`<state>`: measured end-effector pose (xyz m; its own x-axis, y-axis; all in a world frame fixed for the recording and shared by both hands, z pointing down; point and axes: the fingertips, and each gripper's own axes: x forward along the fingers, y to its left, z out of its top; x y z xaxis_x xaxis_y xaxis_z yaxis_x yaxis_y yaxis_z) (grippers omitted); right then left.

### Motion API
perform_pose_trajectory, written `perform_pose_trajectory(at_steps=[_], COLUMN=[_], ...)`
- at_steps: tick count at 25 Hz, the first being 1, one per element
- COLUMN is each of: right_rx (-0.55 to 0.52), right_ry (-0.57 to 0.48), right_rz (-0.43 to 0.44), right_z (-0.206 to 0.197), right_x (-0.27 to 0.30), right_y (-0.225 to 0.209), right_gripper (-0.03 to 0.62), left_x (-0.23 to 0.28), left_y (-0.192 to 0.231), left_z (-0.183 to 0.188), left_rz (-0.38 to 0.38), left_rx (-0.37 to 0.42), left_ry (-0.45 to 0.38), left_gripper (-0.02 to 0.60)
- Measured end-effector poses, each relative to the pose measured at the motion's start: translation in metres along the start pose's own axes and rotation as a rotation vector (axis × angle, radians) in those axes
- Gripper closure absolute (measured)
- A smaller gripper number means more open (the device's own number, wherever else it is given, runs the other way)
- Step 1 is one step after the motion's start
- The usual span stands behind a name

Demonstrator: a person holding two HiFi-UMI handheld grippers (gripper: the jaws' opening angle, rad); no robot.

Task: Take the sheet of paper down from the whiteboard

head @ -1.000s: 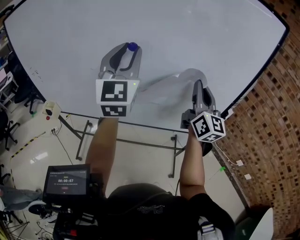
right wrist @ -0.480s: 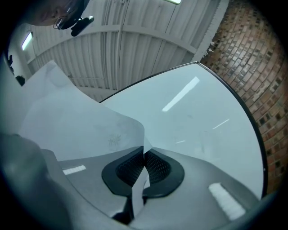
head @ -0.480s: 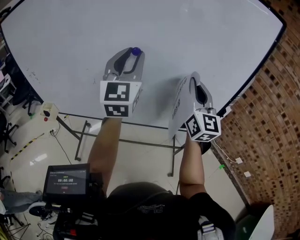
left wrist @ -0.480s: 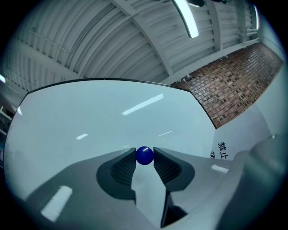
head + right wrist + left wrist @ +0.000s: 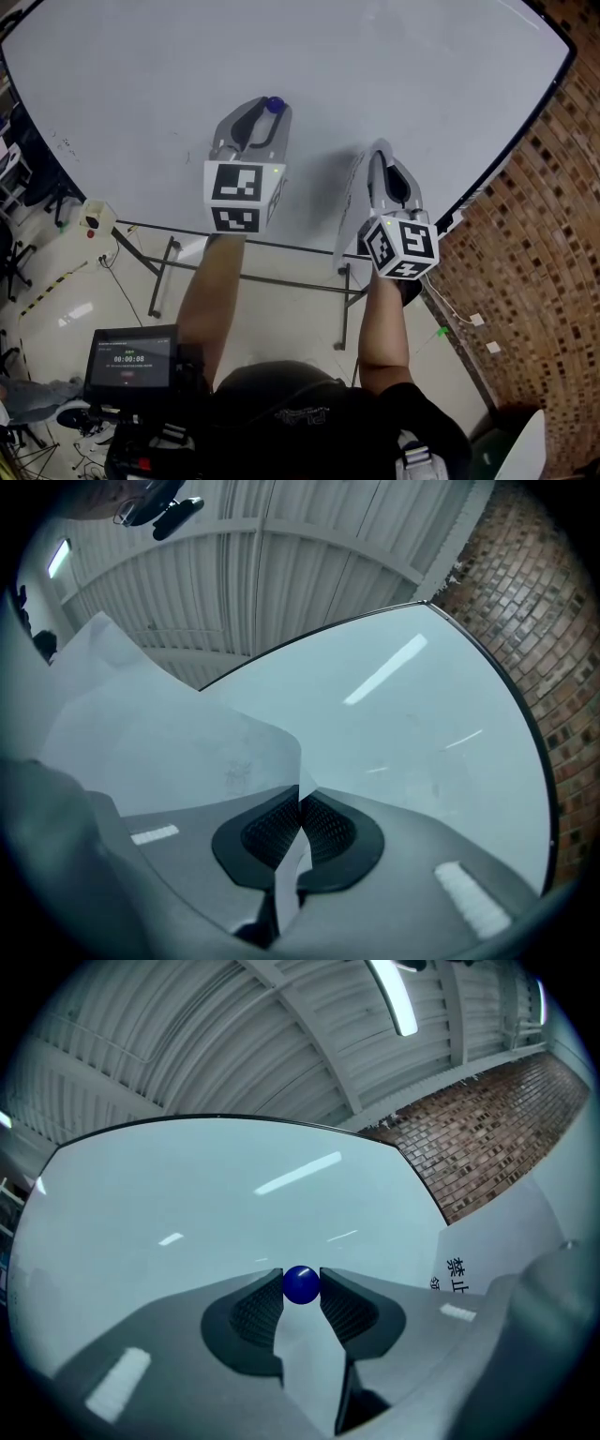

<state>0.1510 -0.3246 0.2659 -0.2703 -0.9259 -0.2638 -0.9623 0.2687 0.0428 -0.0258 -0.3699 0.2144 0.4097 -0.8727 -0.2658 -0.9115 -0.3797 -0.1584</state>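
The white sheet of paper [image 5: 348, 214] hangs free of the whiteboard [image 5: 394, 66], seen almost edge-on in the head view. My right gripper [image 5: 380, 156] is shut on the sheet's edge. In the right gripper view the paper [image 5: 159, 738] runs between the closed pads [image 5: 323, 829] and billows out to the left. My left gripper [image 5: 270, 109], further left near the board, is shut on a small blue ball magnet [image 5: 301, 1284] held at its tips just off the whiteboard [image 5: 187, 1213]. The left gripper view shows printed characters on the sheet [image 5: 461, 1274] at the right.
A brick wall [image 5: 534, 244] borders the board on the right. Below the board are its metal stand legs [image 5: 169, 277] and pale floor. A small screen [image 5: 133, 361] sits at my lower left. A white box [image 5: 97, 219] and chairs [image 5: 14, 253] stand at the left.
The paper has come off the board and swung from lying flat to edge-on as my right gripper rolled. My left gripper with the magnet drifted slightly down and right.
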Motion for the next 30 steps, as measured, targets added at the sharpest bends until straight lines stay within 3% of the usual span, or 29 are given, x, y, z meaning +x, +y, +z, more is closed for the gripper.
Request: perform_pose_trajectory(at_steps=[30], right_rx=[-0.032], right_ry=[0.074], right_rz=[0.01], right_z=[-0.013], right_x=[0.011], right_y=[0.016], right_gripper=[0.582], left_x=[-0.001], left_y=[-0.003], left_z=[-0.015], left_rz=[-0.001], left_rx=[-0.003], left_ry=[0.028], left_gripper=[0.459])
